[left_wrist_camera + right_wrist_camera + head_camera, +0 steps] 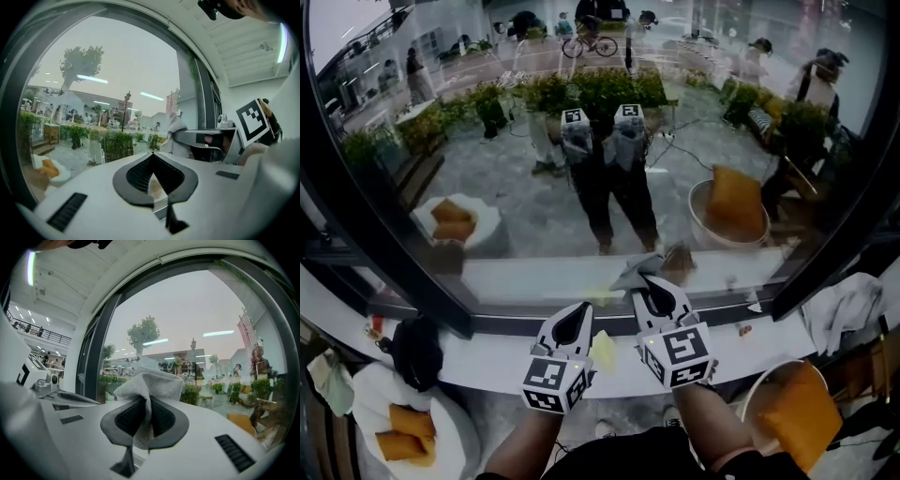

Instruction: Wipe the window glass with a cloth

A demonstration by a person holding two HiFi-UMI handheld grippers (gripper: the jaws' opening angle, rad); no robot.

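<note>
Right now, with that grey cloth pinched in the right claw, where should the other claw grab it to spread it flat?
Probably the loose fan of the cloth past the tips of the right gripper, at its outer edge. The lower part is bunched between the shut jaws, so only that top is free. The left gripper, shut and empty, sits alongside and could come in sideways from the left.

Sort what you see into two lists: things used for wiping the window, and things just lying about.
In use: grey cloth, right gripper whose jaws clamp it, window glass.
Lying about: black object, white cloth, orange cushion.
</note>
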